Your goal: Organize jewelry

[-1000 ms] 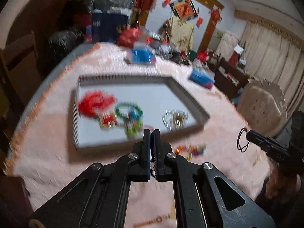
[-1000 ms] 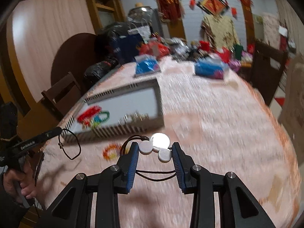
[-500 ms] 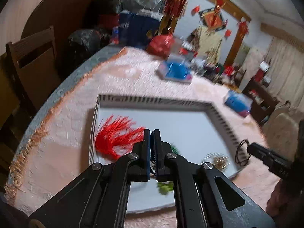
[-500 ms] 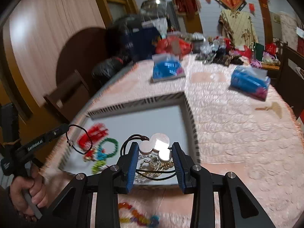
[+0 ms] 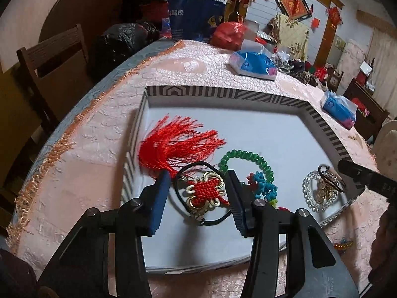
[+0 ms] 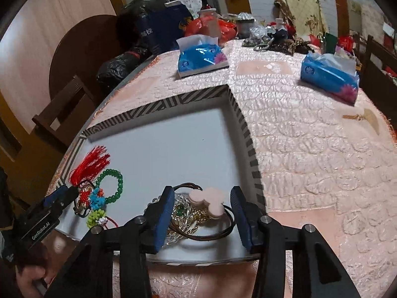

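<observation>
Both claws are now spreading open over the tray [image 5: 322,126] after arriving pinched: the left claw [image 5: 199,193] is releasing a black cord [image 5: 196,165] near the tray's left edge, the right claw [image 6: 201,211] a disc necklace [image 6: 209,200] by its near-right corner. Light, limp, tangle-prone pieces; gripping the cords looks safest.

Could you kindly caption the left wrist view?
Open left gripper over a black hair tie and red knot ornament in the tray.
</observation>
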{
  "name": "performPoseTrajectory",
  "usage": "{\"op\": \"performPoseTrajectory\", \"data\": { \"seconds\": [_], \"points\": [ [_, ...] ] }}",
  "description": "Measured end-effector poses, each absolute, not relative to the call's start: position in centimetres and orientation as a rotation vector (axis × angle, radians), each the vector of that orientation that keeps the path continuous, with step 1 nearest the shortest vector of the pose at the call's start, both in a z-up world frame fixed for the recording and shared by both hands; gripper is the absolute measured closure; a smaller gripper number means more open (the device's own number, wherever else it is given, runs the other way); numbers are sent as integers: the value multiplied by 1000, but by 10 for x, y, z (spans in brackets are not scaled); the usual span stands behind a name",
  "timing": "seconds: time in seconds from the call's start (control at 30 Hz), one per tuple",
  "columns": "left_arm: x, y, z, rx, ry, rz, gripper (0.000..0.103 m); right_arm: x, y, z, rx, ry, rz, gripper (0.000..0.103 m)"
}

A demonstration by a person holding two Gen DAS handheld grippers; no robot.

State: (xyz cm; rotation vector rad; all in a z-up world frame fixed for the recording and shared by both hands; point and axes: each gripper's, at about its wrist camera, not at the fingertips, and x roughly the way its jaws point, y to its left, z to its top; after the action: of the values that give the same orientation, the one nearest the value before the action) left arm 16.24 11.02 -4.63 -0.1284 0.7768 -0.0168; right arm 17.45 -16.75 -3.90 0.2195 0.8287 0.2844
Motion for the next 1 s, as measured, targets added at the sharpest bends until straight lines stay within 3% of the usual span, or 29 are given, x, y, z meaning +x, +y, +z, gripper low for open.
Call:
{"op": "performPoseTrajectory", "data": {
  "seconds": [0.33, 0.43, 0.63, 1.0],
  "points": [
    [138, 112, -28, -120, 758, -40, 58, 113, -190, -9, 168, 767, 261, 58],
    [122, 100, -23, -89, 774, -50, 57, 83, -203, -19, 126, 812, 227, 58],
    [80, 62, -30, -18, 807, -82, 43, 13, -225, -55, 175, 877, 166, 58],
    [65, 37, -70, 43, 891, -52, 42, -15, -215, -78, 190, 880, 159, 58]
  ]
}}
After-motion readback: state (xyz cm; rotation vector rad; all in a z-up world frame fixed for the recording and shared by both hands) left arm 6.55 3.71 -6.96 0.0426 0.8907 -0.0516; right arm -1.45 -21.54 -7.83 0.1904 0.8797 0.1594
